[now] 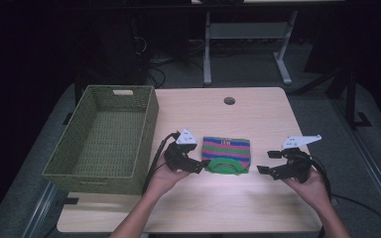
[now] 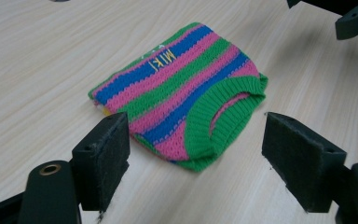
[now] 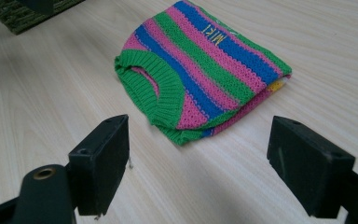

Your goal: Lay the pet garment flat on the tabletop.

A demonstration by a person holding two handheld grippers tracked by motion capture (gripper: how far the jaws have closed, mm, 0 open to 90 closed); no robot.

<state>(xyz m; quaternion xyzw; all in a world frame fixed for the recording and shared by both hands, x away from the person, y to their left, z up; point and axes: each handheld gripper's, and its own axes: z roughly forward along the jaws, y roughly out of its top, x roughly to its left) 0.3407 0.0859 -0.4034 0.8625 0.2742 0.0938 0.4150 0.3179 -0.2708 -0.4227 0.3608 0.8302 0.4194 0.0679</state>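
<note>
A small folded knit garment (image 1: pixel 226 154) with green, pink and blue stripes and yellow "MIKI" lettering lies flat on the wooden table (image 1: pixel 258 114). My left gripper (image 1: pixel 196 166) sits just left of it, open, its jaws spread wide before the near corner of the garment (image 2: pixel 182 100). My right gripper (image 1: pixel 268 162) hovers to the right of the garment (image 3: pixel 200 65), also open with nothing between its jaws, a short gap from the fabric. In the left gripper view the right gripper's jaw tips (image 2: pixel 354 21) show at the top right.
A green woven basket (image 1: pixel 149 124) stands at the table's left side. A round cable hole (image 1: pixel 229 100) is at the table's back middle. A desk frame and cables stand on the floor beyond the table.
</note>
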